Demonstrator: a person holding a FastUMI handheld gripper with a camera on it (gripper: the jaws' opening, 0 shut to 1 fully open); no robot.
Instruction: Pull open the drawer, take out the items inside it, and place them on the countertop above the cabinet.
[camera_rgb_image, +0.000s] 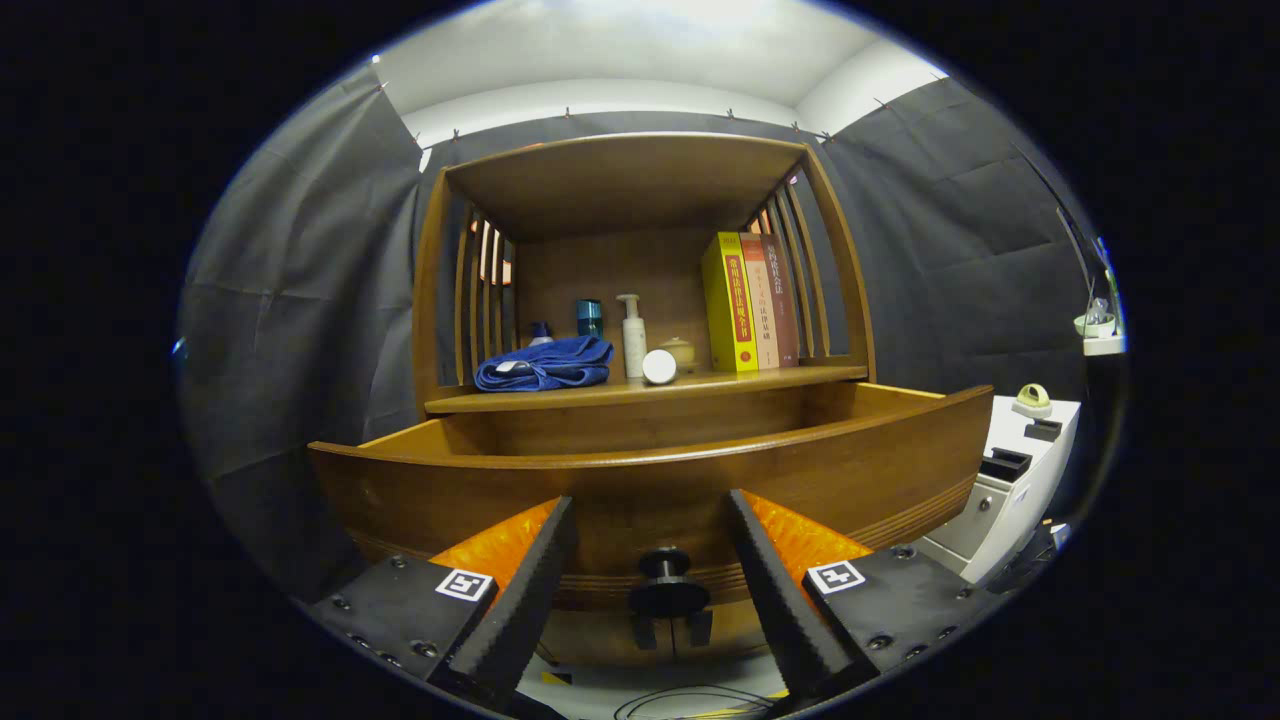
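The wooden drawer of the cabinet stands pulled out toward me, its curved front panel just ahead of my fingers. Its inside is hidden below the front rim. A dark round knob juts from the panel, low between my two fingers without touching either. My gripper is open, fingertips spread to either side of the knob and close to the panel. Above the drawer, the countertop carries a folded blue towel, a white pump bottle and a small white round jar.
Three upright books stand at the right of the countertop, with a teal cup and a small lidded pot behind. A slatted wooden hutch roofs the counter. A white unit sits right of the drawer. Cables lie on the floor below.
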